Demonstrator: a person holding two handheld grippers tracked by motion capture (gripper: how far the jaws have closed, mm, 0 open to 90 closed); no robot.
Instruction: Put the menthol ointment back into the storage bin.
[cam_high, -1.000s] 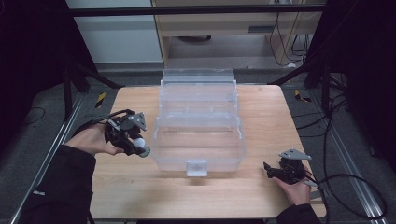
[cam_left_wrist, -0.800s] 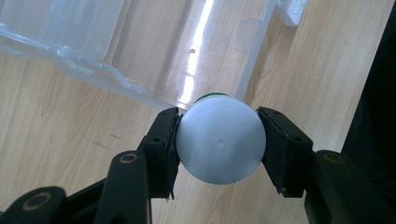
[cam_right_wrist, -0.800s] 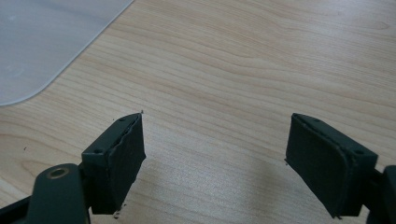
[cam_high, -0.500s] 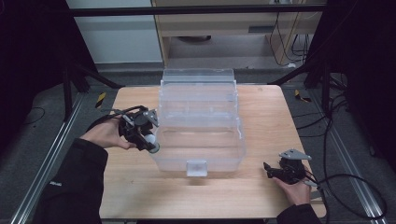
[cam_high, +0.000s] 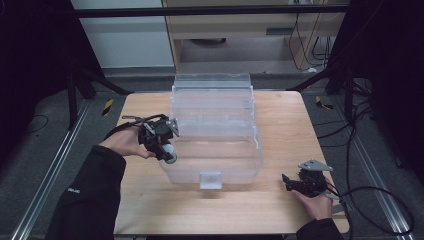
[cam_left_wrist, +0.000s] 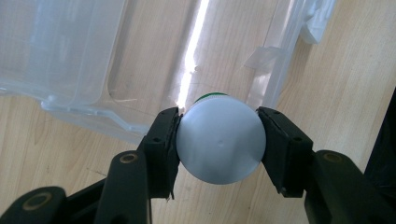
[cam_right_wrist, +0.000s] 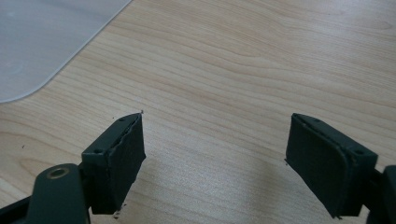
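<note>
Holding a small white-capped bottle pinched between its jaws, the left tongs hung at the 9 o'clock rim of the clear open box, so the drop inside seemed not yet done, while the right tongs rested spread and empty on the worktop at 4 o'clock.

1. High view: soft and slightly blurred; the wooden table is evenly lit from above, the surroundings dark.
2. Left gripper view: a bright glare streak runs along the clear plastic box.
3. Right gripper view: sharp wood grain, faint shadow between the jaws.
</note>
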